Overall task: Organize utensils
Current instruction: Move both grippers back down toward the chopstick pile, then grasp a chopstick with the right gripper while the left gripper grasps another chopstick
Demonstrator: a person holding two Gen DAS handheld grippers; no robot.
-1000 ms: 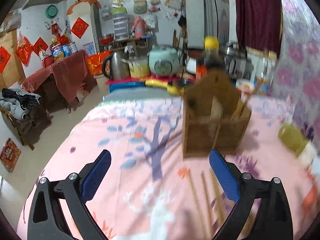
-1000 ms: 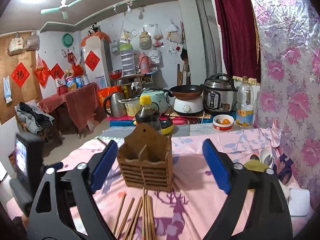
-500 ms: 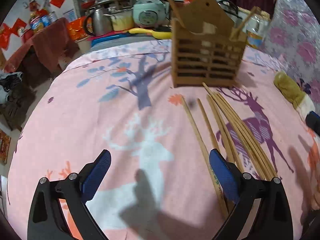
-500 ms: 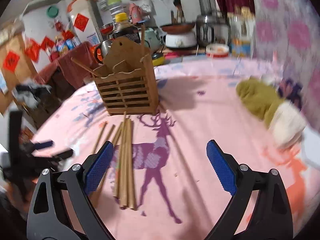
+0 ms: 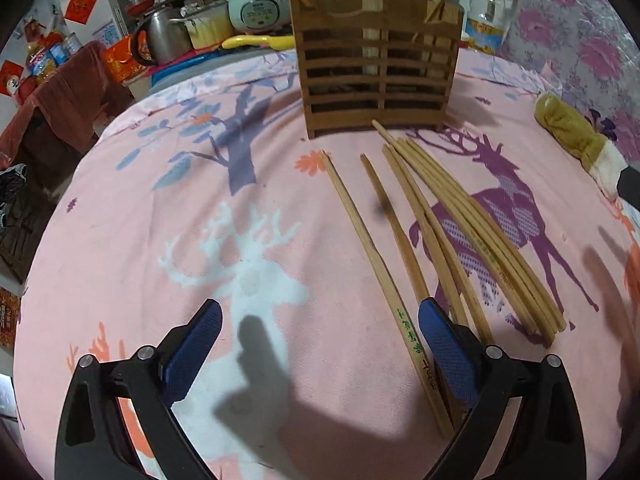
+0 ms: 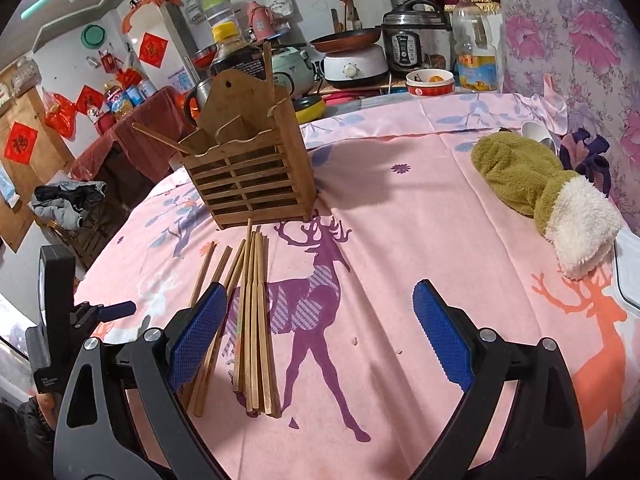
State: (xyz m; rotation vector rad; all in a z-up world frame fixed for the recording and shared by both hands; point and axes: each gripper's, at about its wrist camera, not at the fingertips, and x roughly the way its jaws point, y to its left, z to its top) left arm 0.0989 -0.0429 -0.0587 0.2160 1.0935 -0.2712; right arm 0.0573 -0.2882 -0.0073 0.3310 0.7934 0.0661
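Pink deer-print tablecloth (image 5: 120,240), cluttered kitchen

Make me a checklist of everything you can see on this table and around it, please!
Surface: pink tablecloth printed with deer and trees.
Job's things: loose wooden chopsticks lying flat in front of the slatted wooden holder; two chopsticks already stand in it.
Clutter: olive and white fuzzy mitten to the right, apart from the chopsticks.
Grippers: left gripper open, its right finger right beside the chopsticks' near ends; right gripper open, holding nothing.
Cables: nothing seen.
Surroundings: rice cooker, oil bottle, kettle, red paper decorations on the wall.
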